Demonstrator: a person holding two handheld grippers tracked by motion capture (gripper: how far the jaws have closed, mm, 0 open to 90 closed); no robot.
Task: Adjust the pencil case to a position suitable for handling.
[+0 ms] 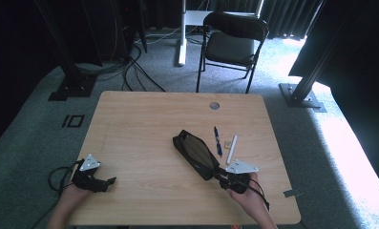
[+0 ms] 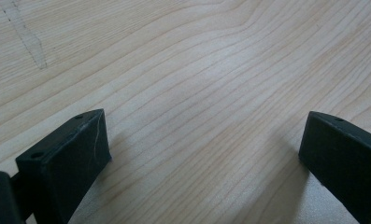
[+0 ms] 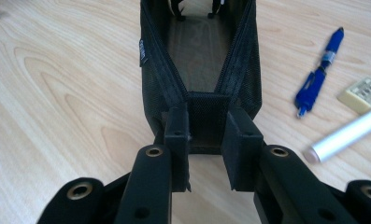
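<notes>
A black mesh pencil case [image 1: 195,152] lies open on the wooden table [image 1: 139,129], running diagonally right of centre. My right gripper [image 1: 220,175] is at its near end. In the right gripper view the case [image 3: 199,56] stretches away with its zip open, and the right gripper [image 3: 205,126] has its jaws pinched on the case's near end tab. My left gripper [image 1: 111,181] rests at the table's front left, far from the case. In its own view the left gripper [image 2: 206,126] stands wide open over bare wood.
Right of the case lie a blue pen [image 1: 217,141] [image 3: 316,81], a small pale eraser [image 1: 227,142] [image 3: 364,93] and a white pen [image 1: 232,149] [image 3: 351,133]. A cable hole [image 1: 214,105] sits near the far edge. A black folding chair [image 1: 232,43] stands beyond the table.
</notes>
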